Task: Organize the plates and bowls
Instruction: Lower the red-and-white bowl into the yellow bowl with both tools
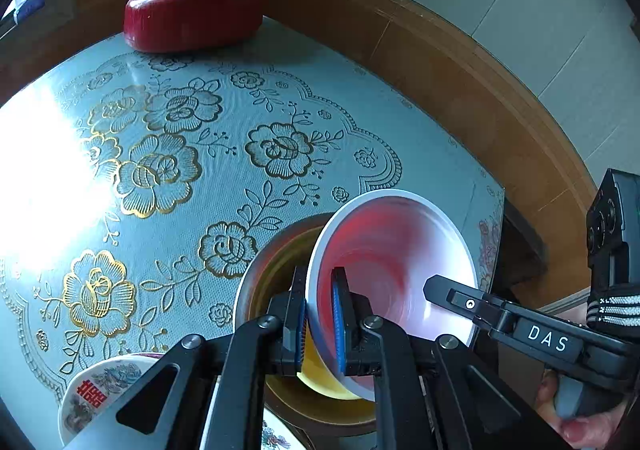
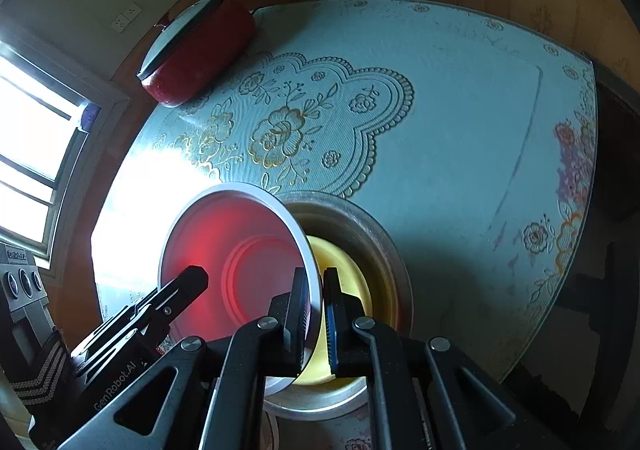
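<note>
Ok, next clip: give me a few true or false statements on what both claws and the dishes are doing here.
1. Both claws grip the same bowl. True: the left claw and the right claw are shut on opposite sides of the rim of the white bowl with the reddish inside.
2. The white bowl lies flat on the tablecloth. False: it is tilted, held above the yellow bowl.
3. The yellow bowl sits inside a larger metal bowl. True.
4. The red pot has no lid. False: a lid with a knob covers it.
5. A patterned plate lies at the lower left of the left wrist view. True.
</note>
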`<control>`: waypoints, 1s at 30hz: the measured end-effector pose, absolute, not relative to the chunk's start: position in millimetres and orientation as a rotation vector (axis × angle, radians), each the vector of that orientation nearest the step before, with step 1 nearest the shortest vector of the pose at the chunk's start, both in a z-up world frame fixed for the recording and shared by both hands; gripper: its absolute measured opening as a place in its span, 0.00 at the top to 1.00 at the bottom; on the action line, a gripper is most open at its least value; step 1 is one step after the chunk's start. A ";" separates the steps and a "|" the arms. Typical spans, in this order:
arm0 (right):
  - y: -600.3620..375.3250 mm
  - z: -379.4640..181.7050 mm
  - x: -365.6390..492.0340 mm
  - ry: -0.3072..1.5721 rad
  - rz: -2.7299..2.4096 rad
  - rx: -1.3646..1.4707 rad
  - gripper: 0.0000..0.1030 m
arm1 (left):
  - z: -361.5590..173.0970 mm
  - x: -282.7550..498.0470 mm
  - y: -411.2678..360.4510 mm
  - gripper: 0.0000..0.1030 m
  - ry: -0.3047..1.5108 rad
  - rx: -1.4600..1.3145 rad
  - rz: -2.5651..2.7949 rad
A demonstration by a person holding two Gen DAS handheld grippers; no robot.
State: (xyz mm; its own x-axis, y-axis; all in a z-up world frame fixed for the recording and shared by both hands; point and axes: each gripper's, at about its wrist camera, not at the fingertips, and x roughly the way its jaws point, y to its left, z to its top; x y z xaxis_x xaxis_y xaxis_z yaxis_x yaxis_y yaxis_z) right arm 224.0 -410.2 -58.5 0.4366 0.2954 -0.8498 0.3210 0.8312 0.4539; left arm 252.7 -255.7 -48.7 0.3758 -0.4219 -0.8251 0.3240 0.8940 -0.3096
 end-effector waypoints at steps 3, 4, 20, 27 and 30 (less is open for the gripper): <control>-408.9 -63.5 220.8 1.149 -0.028 0.631 0.93 | -51.9 252.0 -256.0 0.89 1.097 -0.088 -0.483; -408.9 -65.0 219.8 1.154 -0.031 0.637 0.93 | -52.5 251.6 -255.7 0.89 1.099 -0.086 -0.483; -407.3 -78.1 216.1 1.195 -0.057 0.658 0.92 | -65.1 254.5 -258.2 0.89 1.143 -0.049 -0.489; -408.7 -80.8 217.7 1.199 -0.058 0.668 0.92 | -71.0 256.2 -258.4 0.89 1.170 -0.036 -0.490; -408.0 -81.6 218.3 1.202 -0.053 0.665 0.92 | -75.2 257.8 -259.7 0.89 1.185 -0.019 -0.482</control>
State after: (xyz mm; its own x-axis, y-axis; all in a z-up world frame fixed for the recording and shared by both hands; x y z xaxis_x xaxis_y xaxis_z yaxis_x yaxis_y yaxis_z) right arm 218.3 -408.0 -81.6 0.3829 0.3025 -0.8729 0.3786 0.8105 0.4470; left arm 257.8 -259.7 -75.2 0.2873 -0.3705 -0.8833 0.3509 0.8988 -0.2629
